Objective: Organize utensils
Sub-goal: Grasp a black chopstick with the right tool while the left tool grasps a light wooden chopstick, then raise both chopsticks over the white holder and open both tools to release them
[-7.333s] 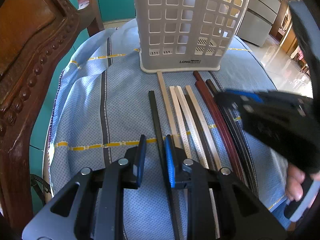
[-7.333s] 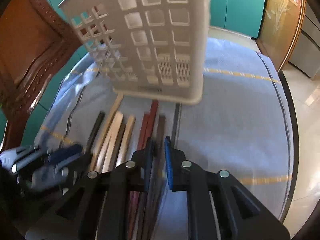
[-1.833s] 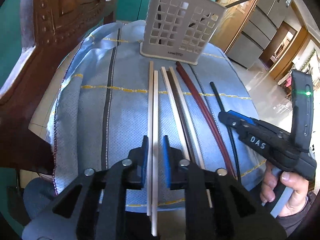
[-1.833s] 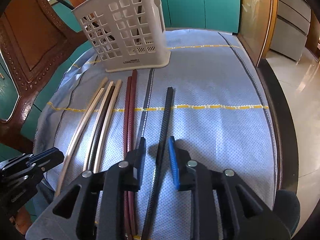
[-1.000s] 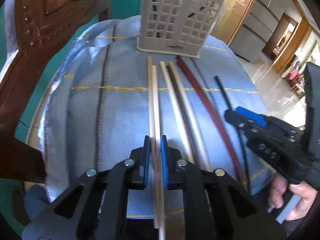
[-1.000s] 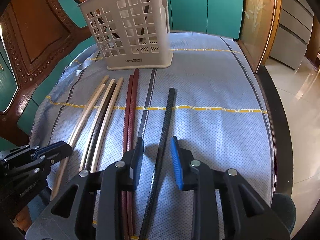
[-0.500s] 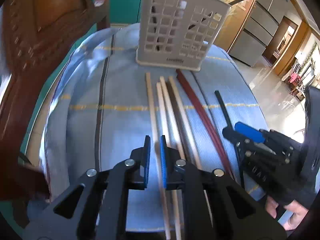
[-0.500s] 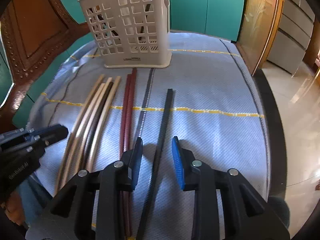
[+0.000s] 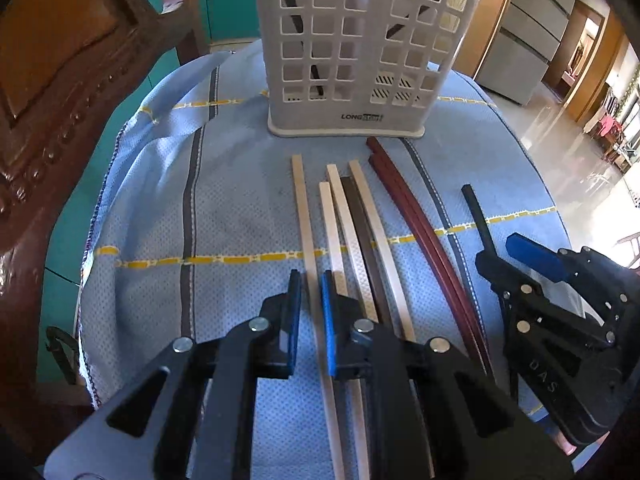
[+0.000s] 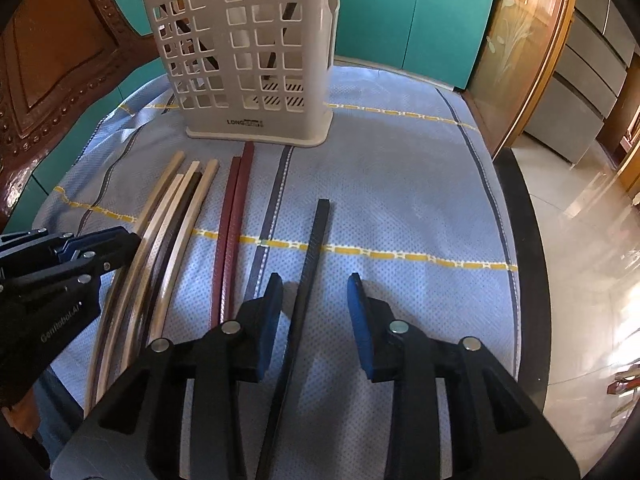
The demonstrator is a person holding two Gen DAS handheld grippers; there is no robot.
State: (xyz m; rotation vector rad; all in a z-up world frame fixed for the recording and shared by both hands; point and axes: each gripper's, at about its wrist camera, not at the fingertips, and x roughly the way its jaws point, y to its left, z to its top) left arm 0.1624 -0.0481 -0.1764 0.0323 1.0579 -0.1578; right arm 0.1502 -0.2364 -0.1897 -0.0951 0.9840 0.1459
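The near ends of the beige chopsticks are disappearing under the left gripper and running off the bottom edge. The black chopstick is vanishing beneath the right gripper. Dark utensils inside the white basket are showing only in slivers through its holes. The basket's top is being cut off by the frame.
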